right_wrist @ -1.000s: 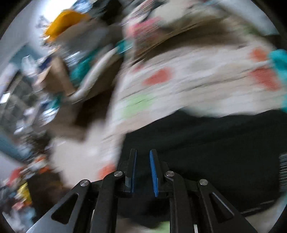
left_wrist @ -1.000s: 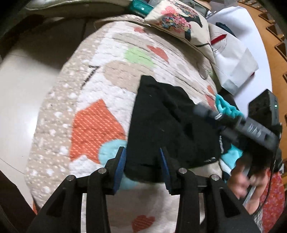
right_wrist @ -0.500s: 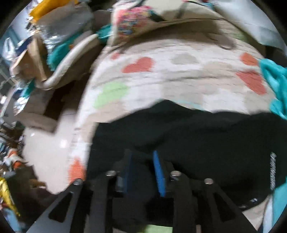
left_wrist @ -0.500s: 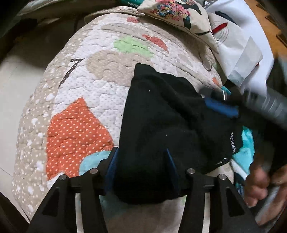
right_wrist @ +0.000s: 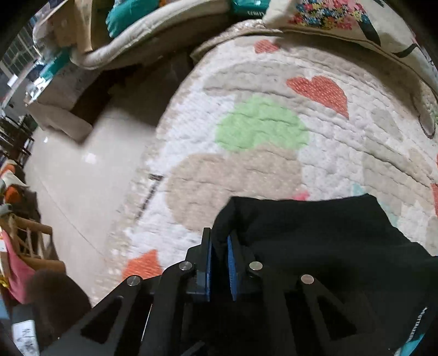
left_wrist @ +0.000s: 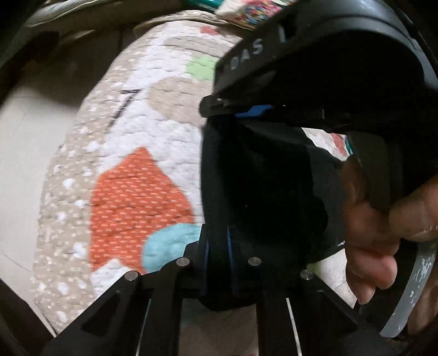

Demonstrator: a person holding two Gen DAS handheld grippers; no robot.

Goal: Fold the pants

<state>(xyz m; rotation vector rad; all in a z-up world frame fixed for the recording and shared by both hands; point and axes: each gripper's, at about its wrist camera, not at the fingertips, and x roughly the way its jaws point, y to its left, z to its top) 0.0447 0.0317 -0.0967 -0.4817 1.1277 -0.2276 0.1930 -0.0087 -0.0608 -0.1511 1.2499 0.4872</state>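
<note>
In the left wrist view, I see my left hand-held gripper (left_wrist: 218,256) closed narrowly on an edge of the black pants (left_wrist: 262,191), which lie on the patterned quilt (left_wrist: 142,191). This view alone shows the right hand-held gripper (left_wrist: 219,108) from outside, pinching the pants' far edge, and the bare hand (left_wrist: 383,227) holding it. In the right wrist view, I see the right hand-held gripper (right_wrist: 219,263) clamped narrowly on a raised fold of the pants (right_wrist: 314,241). Only here appear the floor (right_wrist: 82,175), a printed cushion (right_wrist: 342,19) and a cardboard box (right_wrist: 60,120), contents indistinct.
</note>
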